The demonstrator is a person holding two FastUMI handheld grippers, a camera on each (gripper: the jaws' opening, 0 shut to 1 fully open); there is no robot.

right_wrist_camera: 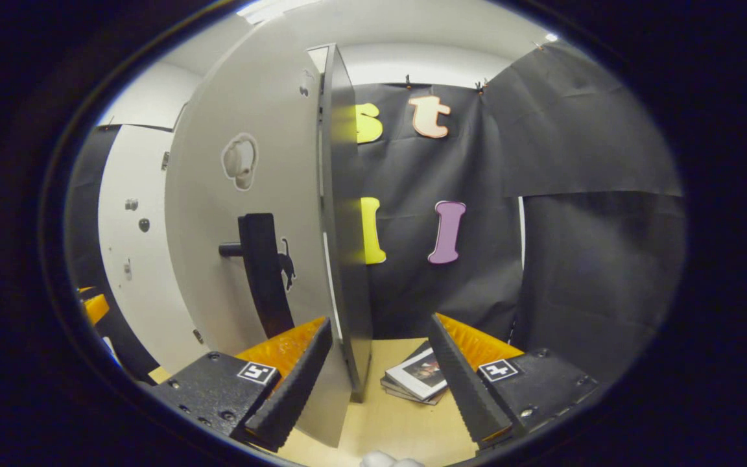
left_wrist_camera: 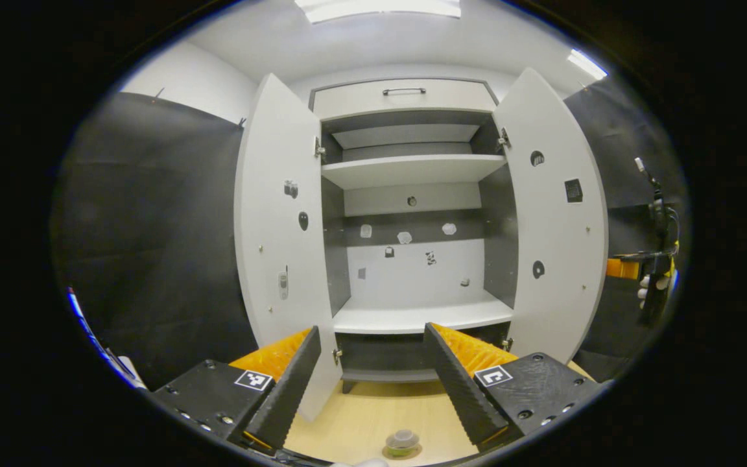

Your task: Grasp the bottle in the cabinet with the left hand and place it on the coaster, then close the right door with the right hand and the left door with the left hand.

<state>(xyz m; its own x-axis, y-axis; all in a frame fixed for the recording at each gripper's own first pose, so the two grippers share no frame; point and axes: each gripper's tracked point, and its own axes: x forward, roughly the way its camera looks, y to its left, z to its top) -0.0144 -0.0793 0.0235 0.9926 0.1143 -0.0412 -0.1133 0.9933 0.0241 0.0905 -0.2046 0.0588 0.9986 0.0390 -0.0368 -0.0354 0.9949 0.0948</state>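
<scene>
Both grippers stand wide open with nothing between their fingers. Seen in the left gripper view, the left gripper (left_wrist_camera: 370, 383) faces the cabinet (left_wrist_camera: 412, 214) head-on from a little way back, its fingers framing the lower shelf (left_wrist_camera: 422, 316) and the dark gap under it. Left door (left_wrist_camera: 279, 246) and right door (left_wrist_camera: 552, 220) both hang swung out wide. The shelves inside are bare of any bottle; small stickers dot the back wall and the inner faces of the doors. A drawer (left_wrist_camera: 404, 97) with a dark handle sits above the top shelf.

The bottle (left_wrist_camera: 403, 442) stands upright on the table (left_wrist_camera: 367, 415) at the very bottom of that view, below and between the fingers, apart from both. A greenish ring shows around its base; whether that is the coaster cannot be told.

At the far right edge of the left gripper view, the right gripper (left_wrist_camera: 655, 272) hangs beside the right door's outer edge, with a gloved hand (left_wrist_camera: 646, 292) on it.

In the right gripper view, the right gripper (right_wrist_camera: 380, 383) straddles the free edge of the right door (right_wrist_camera: 341, 214): the door's thin edge runs down between the two fingers, closer to the left finger, touching neither as far as can be seen. A dark handle (right_wrist_camera: 260, 272) sticks out from the door's face. Some magazines (right_wrist_camera: 415, 376) lie on the table just past the door's foot.
</scene>
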